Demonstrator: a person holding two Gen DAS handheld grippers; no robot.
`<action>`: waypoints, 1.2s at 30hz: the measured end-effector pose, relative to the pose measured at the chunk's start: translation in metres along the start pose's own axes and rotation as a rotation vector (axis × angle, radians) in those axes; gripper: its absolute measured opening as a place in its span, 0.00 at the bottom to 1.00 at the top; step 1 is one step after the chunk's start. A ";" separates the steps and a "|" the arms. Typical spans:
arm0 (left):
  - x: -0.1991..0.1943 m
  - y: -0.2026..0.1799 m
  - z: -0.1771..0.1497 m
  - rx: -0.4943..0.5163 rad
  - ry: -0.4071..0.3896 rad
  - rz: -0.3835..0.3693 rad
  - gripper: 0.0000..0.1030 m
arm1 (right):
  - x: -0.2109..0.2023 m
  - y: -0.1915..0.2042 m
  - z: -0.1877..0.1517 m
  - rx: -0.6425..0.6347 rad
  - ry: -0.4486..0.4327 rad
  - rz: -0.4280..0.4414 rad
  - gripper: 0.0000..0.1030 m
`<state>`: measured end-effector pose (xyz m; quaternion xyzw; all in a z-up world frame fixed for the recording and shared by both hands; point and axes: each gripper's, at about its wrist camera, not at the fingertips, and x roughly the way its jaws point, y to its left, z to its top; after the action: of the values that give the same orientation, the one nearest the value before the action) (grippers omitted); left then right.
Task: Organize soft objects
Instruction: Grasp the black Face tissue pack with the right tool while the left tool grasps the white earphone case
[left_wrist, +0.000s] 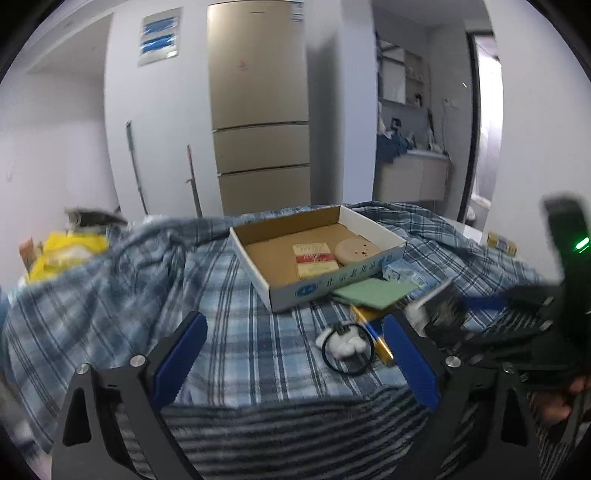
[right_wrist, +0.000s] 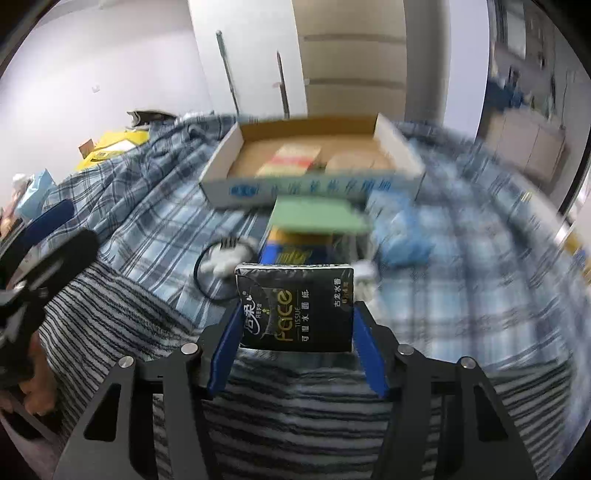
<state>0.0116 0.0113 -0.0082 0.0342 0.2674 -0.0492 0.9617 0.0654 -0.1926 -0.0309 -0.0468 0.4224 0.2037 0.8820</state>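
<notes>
Both views are lit by cool, even indoor light, with no hard shadows cast. Straight lines are bent toward the dark fisheye corners. Motion blur is seen across the right side of the blue plaid bedsheet (right_wrist: 480, 221) and the open cardboard box (right_wrist: 314, 184), while the black tissue pack (right_wrist: 295, 310) is rendered sharp.

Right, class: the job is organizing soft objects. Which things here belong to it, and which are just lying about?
Belong to the job:
black tissue pack, held in the right gripper
cardboard box
green cloth
blue tissue pack
white plush with black ring

Lying about:
fridge
yellow bag
plaid sheet
</notes>
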 end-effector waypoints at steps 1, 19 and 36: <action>-0.001 -0.002 0.009 0.020 -0.014 0.026 0.95 | -0.010 0.000 0.004 -0.023 -0.035 -0.017 0.56; 0.097 -0.024 0.007 -0.073 0.335 -0.061 0.66 | -0.031 -0.045 0.033 0.095 -0.275 -0.075 0.56; 0.114 -0.028 -0.010 -0.027 0.397 -0.155 0.47 | -0.014 -0.054 0.017 0.085 -0.211 -0.067 0.56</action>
<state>0.1005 -0.0244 -0.0763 0.0096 0.4539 -0.1119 0.8839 0.0916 -0.2417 -0.0143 -0.0018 0.3338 0.1600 0.9289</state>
